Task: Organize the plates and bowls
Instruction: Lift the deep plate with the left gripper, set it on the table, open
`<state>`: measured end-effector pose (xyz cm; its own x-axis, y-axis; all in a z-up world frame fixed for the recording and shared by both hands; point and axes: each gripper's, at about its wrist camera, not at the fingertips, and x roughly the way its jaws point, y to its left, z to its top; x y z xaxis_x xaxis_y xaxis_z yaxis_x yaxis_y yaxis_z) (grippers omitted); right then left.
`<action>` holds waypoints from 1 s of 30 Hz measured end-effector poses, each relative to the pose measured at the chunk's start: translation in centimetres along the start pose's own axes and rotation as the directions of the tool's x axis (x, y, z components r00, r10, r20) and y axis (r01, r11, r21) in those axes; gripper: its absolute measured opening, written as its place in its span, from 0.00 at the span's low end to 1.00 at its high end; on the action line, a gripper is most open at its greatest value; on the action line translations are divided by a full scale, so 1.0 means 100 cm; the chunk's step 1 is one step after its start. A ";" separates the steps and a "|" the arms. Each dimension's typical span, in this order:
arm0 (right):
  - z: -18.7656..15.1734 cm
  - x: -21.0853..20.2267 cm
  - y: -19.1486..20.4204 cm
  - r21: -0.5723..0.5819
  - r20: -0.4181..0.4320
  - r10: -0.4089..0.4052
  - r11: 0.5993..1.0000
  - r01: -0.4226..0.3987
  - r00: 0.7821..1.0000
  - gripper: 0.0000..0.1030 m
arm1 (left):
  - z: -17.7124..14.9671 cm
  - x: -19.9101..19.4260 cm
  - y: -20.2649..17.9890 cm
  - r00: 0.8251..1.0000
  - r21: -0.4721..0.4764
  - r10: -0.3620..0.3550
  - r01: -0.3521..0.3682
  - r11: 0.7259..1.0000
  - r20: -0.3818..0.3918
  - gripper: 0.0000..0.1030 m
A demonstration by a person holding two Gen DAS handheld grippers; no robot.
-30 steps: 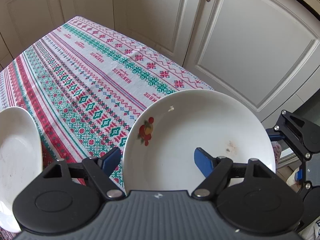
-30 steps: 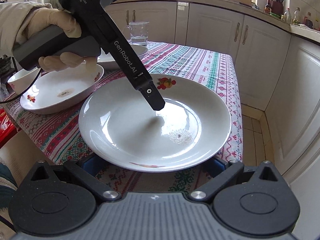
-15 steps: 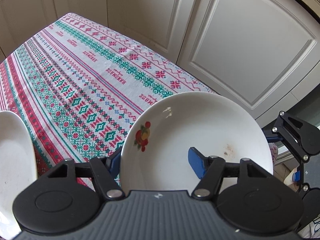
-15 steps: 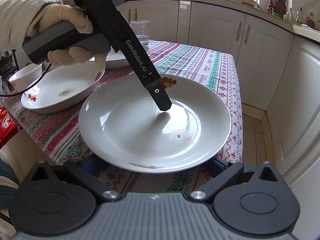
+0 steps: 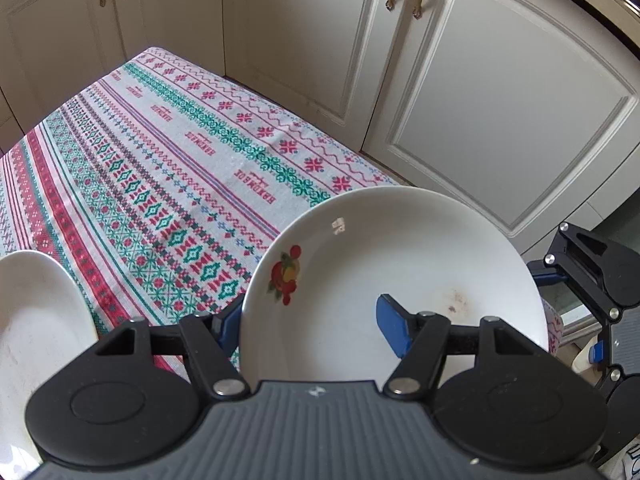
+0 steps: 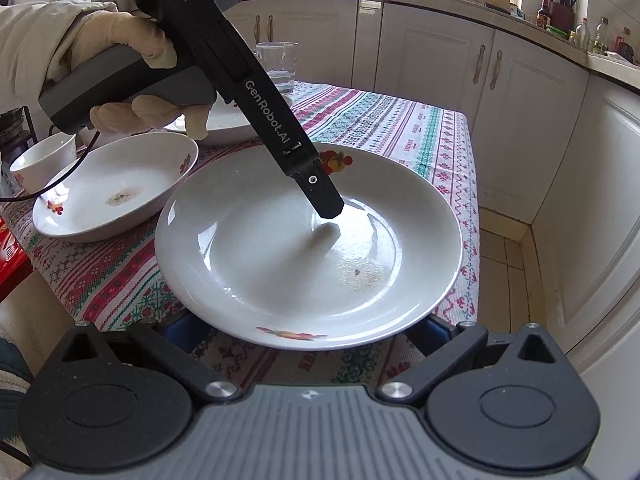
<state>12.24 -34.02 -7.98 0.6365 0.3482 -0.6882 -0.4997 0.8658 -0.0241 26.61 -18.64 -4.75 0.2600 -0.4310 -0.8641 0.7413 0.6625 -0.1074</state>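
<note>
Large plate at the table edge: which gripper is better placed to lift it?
Left. The left gripper straddles the large plate's rim, one finger inside, one outside; the right gripper sits open below its near rim.

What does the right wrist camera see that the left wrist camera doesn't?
Only the right wrist camera: a gloved hand, a glass, a small bowl, and bottles on the counter. Only the left wrist camera: the left claw with its two blue pads, one inside the big plate's rim, one outside. Both: the big plate with fruit pictures, the stained bowl beside it, the patterned tablecloth and the white cupboards.
</note>
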 end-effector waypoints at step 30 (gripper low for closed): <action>0.026 0.040 -0.039 0.017 -0.025 -0.011 1.000 0.011 1.000 1.00 | 0.035 0.035 0.031 0.999 -0.020 0.025 -0.025 0.999 0.034 0.65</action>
<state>18.26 -35.06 -8.80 0.6269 0.3299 -0.7057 -0.4827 0.8756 -0.0195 32.03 -20.22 -6.39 0.2998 -0.4348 -0.8492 0.7221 0.6851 -0.0958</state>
